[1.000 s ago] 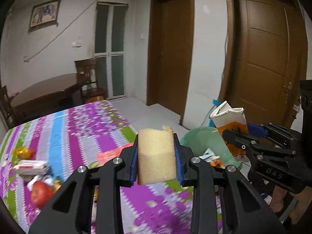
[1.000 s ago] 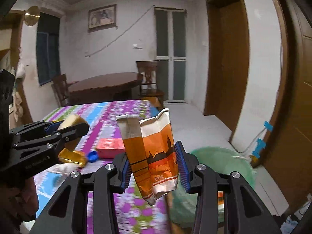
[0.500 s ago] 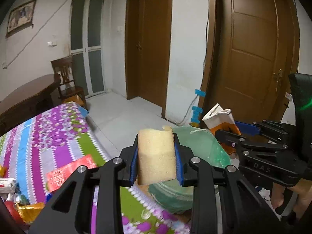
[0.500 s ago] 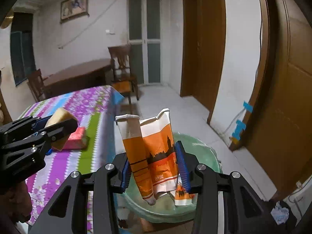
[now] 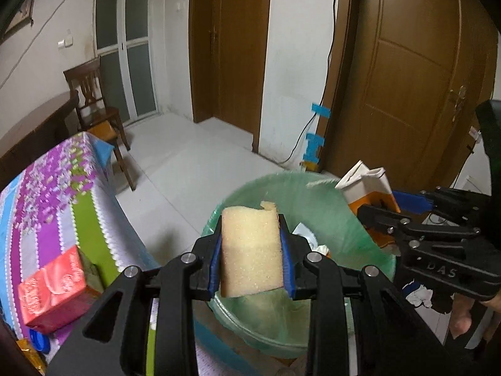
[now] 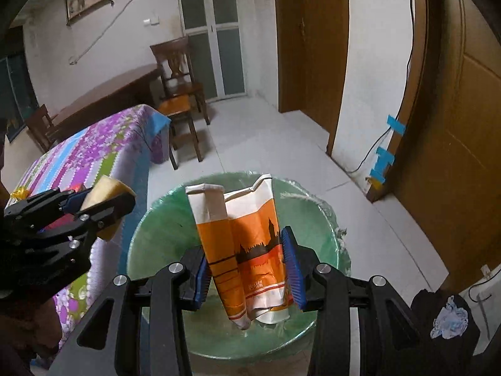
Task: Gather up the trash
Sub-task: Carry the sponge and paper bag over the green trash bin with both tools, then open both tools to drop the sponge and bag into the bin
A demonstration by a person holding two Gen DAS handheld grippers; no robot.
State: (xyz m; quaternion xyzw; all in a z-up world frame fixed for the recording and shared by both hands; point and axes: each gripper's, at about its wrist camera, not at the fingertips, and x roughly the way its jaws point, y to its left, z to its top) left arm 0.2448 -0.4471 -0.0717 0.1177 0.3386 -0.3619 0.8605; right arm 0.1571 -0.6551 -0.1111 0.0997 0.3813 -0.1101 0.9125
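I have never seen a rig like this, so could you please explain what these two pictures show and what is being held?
There is no robot: a person carries a two-finger gripper in each hand, each with a fisheye camera looking along its fingers. The left view shows the left gripper shut on a yellow sponge. The right view shows the right gripper shut on an orange-and-white carton. Both hang over a bin lined with a green bag. Beside it, a table with a striped cloth bears a red pack.

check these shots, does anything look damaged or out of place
The orange carton in the right gripper is crushed and creased, its top torn open. The sponge in the left gripper has a ragged top edge. Both are over the green-lined bin, so nothing looks misplaced.
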